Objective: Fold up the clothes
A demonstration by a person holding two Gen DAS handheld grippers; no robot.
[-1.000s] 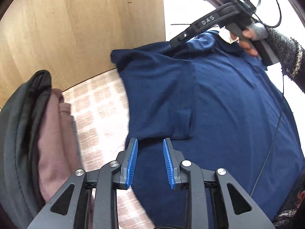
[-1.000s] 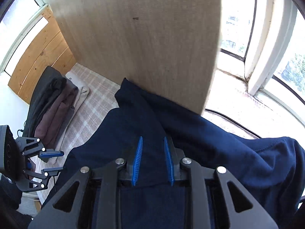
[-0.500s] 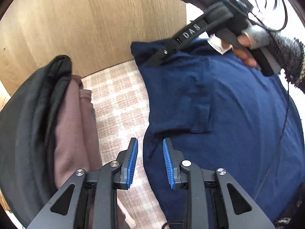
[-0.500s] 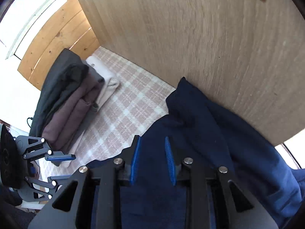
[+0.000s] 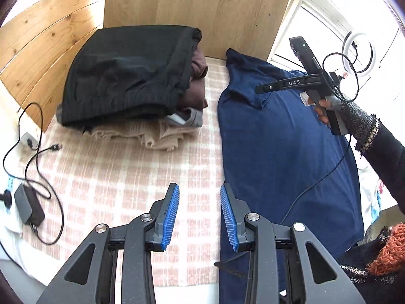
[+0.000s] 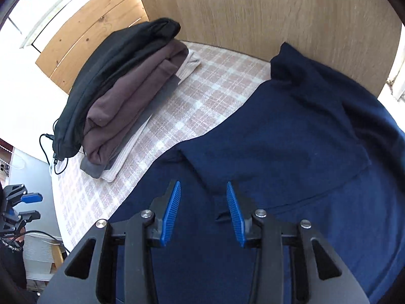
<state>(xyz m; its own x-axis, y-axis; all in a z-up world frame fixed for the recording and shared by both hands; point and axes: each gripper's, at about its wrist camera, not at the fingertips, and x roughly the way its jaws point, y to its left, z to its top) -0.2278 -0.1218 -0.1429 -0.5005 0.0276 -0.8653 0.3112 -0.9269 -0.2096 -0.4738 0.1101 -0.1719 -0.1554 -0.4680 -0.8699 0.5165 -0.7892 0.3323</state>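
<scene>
Both claws hang empty and widening over a bed with a navy shirt (image 5: 283, 152) spread flat.

In the left wrist view the left gripper (image 5: 200, 214) hovers over the checked sheet (image 5: 121, 177), jaws parted and opening, nothing between the blue pads; the shirt's edge lies just at its 3 o'clock. The shirt runs from 1 o'clock down to 5 o'clock along the bed, one sleeve folded in over the chest. A stack (image 5: 131, 76) of folded clothes, black on top, sits at 11 o'clock against the headboard (image 5: 197, 7). The right gripper (image 6: 203, 211) hovers above the shirt's body, jaws apart and opening, no cloth pinched; the folded sleeve lies at its 1 o'clock. A hand (image 5: 322, 106) holds it. A charger (image 5: 29, 207) and cable lie at 9 o'clock.
</scene>
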